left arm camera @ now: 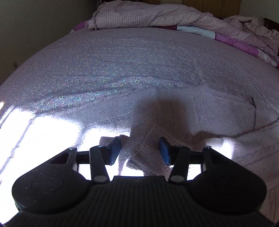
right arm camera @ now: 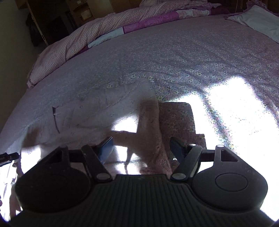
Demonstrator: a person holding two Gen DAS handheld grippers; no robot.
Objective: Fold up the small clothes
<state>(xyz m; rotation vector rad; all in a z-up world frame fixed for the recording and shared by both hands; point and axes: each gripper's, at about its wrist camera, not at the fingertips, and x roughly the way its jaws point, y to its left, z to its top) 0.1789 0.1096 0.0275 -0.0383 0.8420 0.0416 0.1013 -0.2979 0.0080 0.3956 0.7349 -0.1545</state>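
The knitted garment (left arm camera: 200, 111) lay spread on the bed sheet (left arm camera: 122, 57), at the near edge of the bed. Beyond the garment, along the far side of the sheet, a bunched quilt (left arm camera: 139, 15) was heaped. A pillow (right arm camera: 258, 21) rested right of the quilt, far from the garment.

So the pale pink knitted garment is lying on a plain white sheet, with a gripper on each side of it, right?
Not quite. The pale pink knitted garment lies on a lilac sheet printed with small flowers, not a plain white one; the left wrist view shows the print clearly. The left gripper and right gripper do each have part of the knit between their fingers.
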